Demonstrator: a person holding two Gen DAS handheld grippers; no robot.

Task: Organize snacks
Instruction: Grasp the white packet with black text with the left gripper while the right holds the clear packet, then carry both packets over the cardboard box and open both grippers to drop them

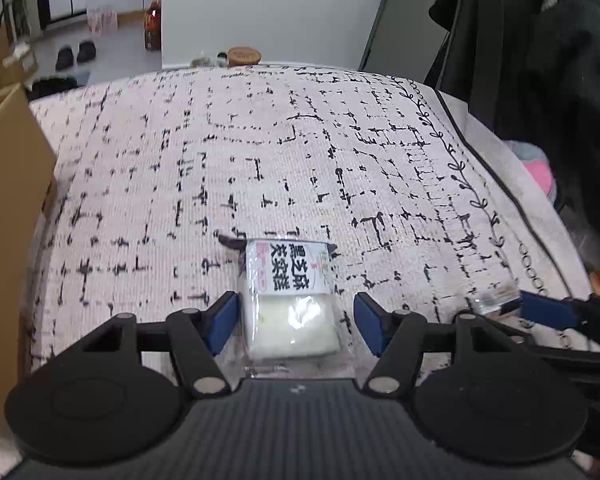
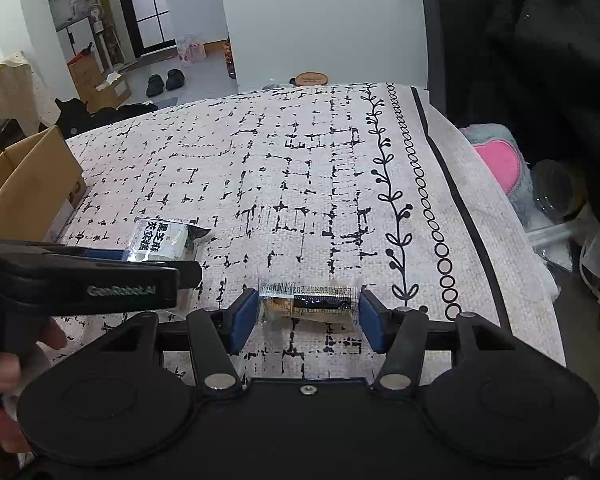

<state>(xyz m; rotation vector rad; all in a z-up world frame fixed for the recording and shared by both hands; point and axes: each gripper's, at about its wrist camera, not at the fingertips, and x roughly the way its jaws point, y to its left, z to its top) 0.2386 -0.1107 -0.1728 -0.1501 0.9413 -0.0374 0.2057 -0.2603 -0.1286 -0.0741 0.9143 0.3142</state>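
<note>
1. Two snacks not yet sorted; cardboard box [image 1: 8,208] at left edge.
2. Lower centre: left gripper [image 1: 294,322] jaws straddling white cake packet [image 1: 290,300], unclenched, right pad clear.
3. Lower centre, right view: right gripper [image 2: 308,318] jaws clenched on wrapped biscuit [image 2: 310,304] over patterned tabletop [image 2: 300,168].

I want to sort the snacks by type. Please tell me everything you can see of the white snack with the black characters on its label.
The white snack is a soft, pale block in a clear plastic wrapper with a crimped far end. A white label with large black characters and some pink covers its far half. It lies flat on the patterned cloth, between the blue pads of the left claw. The left pad touches its wrapper; the right pad stands apart.
</note>
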